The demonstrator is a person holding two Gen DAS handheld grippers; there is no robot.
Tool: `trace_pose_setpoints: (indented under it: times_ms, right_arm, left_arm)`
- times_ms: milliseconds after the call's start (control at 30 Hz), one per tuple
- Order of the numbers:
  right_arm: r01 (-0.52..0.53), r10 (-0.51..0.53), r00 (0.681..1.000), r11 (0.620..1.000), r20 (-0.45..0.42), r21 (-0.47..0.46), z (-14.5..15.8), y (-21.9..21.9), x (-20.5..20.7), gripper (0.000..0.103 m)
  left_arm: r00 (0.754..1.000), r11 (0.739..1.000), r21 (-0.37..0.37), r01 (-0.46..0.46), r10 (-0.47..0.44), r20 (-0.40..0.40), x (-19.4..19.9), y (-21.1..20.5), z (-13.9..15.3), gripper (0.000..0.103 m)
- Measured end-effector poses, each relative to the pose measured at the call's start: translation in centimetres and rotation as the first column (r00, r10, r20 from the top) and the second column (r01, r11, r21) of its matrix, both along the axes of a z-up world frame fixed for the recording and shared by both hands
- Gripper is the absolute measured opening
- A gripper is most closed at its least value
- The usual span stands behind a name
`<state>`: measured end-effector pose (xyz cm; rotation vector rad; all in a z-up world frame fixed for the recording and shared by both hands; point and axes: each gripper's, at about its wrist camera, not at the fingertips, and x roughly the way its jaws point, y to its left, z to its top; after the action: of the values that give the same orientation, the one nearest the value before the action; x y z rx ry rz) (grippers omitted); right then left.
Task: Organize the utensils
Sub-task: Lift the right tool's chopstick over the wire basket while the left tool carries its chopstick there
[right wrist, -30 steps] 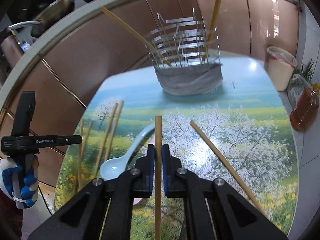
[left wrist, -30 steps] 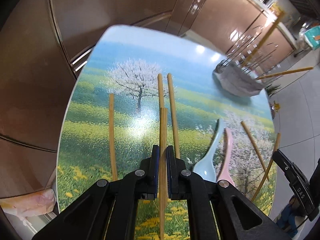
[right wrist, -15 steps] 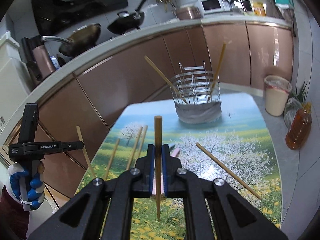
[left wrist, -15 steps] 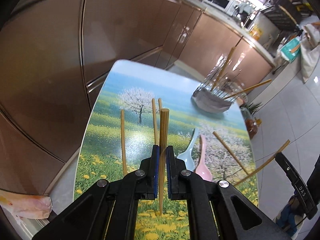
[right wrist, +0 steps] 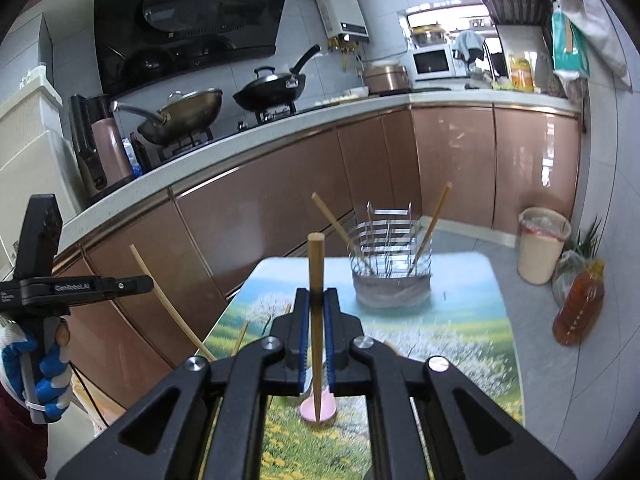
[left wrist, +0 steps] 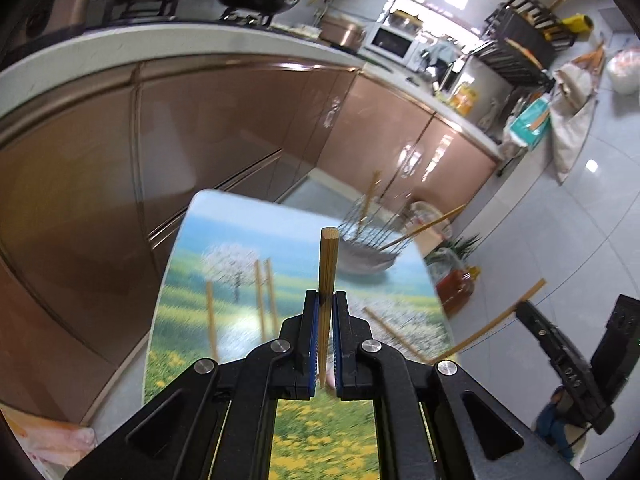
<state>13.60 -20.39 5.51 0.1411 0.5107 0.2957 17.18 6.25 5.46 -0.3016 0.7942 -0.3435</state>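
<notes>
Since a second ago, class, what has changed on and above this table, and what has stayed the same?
Both hand-held grippers, left and right, rose off the table, each lifting its clamped chopstick clear. No grip changed. The wire holder and loose chopsticks stayed put.

Legible text: "GenRobot.AI", white print on the black side of the left gripper, seen in the right wrist view, just above the blue-and-white gloved hand that holds it. Small lettering on the range hood, above the woks: too small to read. Markings on the right gripper body, left wrist view: blurred, unreadable.
</notes>
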Motion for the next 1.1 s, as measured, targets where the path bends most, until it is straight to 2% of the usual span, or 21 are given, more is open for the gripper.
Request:
trace_pose_setpoints:
  times_ms: [167,367,533,633,800,1000,1100]
  right_arm:
    - [0.035,-0.034,0.998,0.999,0.043,-0.017,3.2,-1.4,2.7,0.006]
    - [0.077,-0.074,0.991,0.997,0.113,-0.029,7.5,-3.0,7.6,0.006]
    - [0.11,-0.105,0.984,0.994,0.142,-0.029,8.9,-4.0,12.7,0.006]
    - [0.123,-0.117,0.984,0.992,0.137,-0.038,8.2,-4.2,15.9,0.006]
    - [0.144,-0.139,0.985,0.988,0.104,-0.047,4.6,-4.9,21.7,0.006]
    - [0.154,-0.151,0.987,0.986,0.059,-0.064,0.2,-5.2,26.2,0.006]
    - [0.161,-0.158,0.987,0.984,0.044,-0.082,-1.7,-5.0,27.6,0.006]
  left_arm:
    - [0.998,0.999,-0.03,0.043,-0.042,0.051,2.1,-2.0,3.4,0.006]
    - [0.989,0.996,-0.043,0.08,-0.074,0.127,6.5,-5.7,7.3,0.006]
    - [0.982,0.996,-0.032,0.079,-0.072,0.177,11.6,-9.1,8.9,0.006]
    - [0.98,0.998,-0.005,0.066,-0.064,0.188,14.4,-10.9,8.3,0.006]
    - [0.982,0.998,0.052,0.033,-0.042,0.183,18.7,-13.4,5.8,0.006]
    - [0.983,0.992,0.126,0.018,-0.041,0.179,22.4,-16.1,1.6,0.006]
    - [0.986,0.99,0.137,0.022,-0.044,0.158,23.7,-17.0,-0.5,0.006]
